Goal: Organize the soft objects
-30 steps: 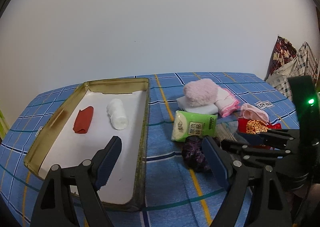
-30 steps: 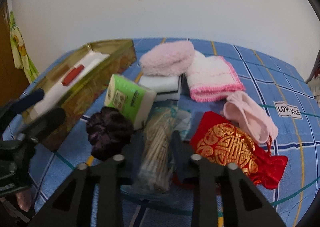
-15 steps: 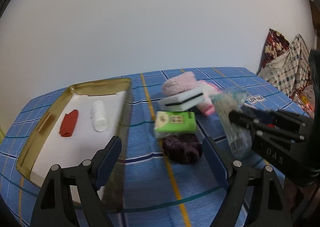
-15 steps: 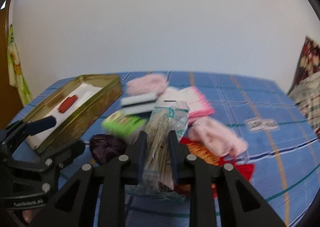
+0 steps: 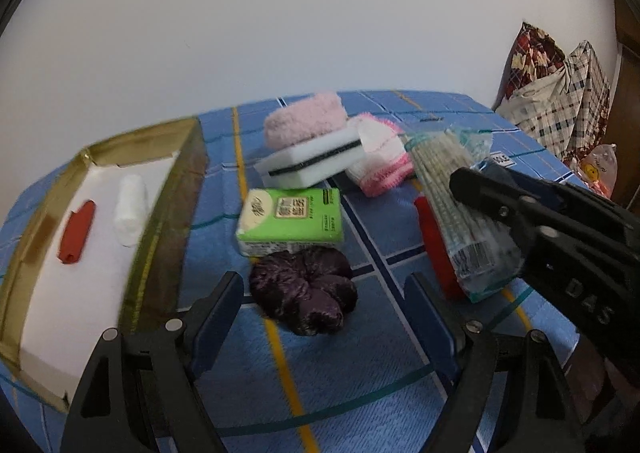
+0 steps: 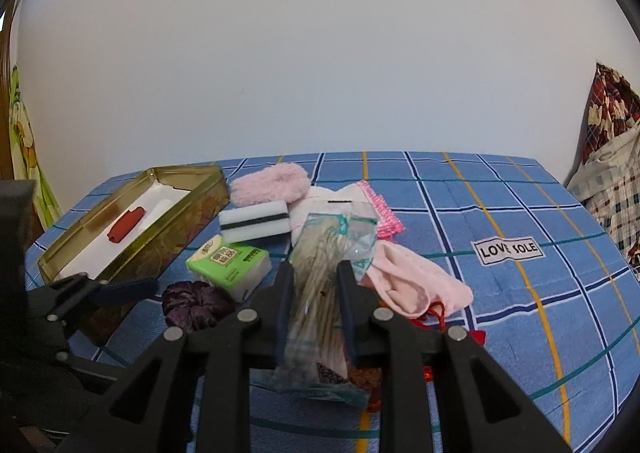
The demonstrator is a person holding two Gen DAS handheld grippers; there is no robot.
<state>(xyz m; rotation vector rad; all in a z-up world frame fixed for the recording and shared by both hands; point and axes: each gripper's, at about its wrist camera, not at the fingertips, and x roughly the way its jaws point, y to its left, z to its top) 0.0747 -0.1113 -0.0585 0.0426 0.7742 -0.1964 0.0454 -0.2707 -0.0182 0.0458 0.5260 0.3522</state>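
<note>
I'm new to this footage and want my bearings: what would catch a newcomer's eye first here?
First, the right claw, shut on a clear bag of cotton swabs lifted over the blue checked cloth. Next, the open left claw poised around a dark purple scrunchie. At left, a gold tin holds a red roll and a white roll.

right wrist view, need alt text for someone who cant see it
The right gripper is shut on a clear bag of cotton swabs, held above a blue plaid cloth. Beyond it lie a purple scrunchie, a green tissue pack, a white sponge and pink fabrics. At left sits an open gold tin holding a red roll.
</note>
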